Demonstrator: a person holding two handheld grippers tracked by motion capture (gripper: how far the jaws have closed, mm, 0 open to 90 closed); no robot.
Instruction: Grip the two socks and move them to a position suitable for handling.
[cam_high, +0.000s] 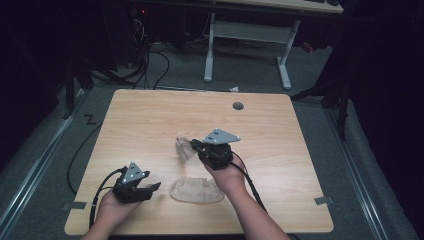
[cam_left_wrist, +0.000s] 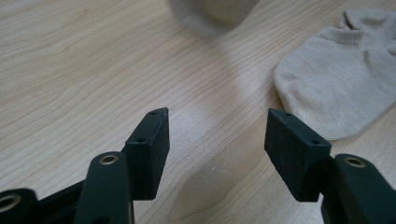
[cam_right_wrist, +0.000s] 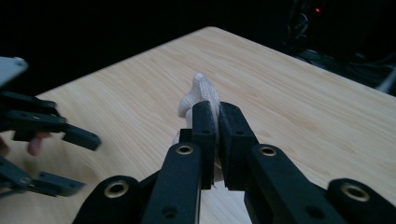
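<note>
a round hole (cam_high: 238, 106) sits in the counter (cam_high: 150, 120) far beyond the right tool; past it stand a white desk frame (cam_high: 247, 35) and floor cables (cam_high: 150, 60).

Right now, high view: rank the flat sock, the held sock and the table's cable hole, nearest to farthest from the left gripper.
From the left gripper:
1. Flat sock, lying just to its right on the table's near part.
2. Held sock, pinched in the right gripper, up near mid-table.
3. Cable hole, at the far edge.
</note>
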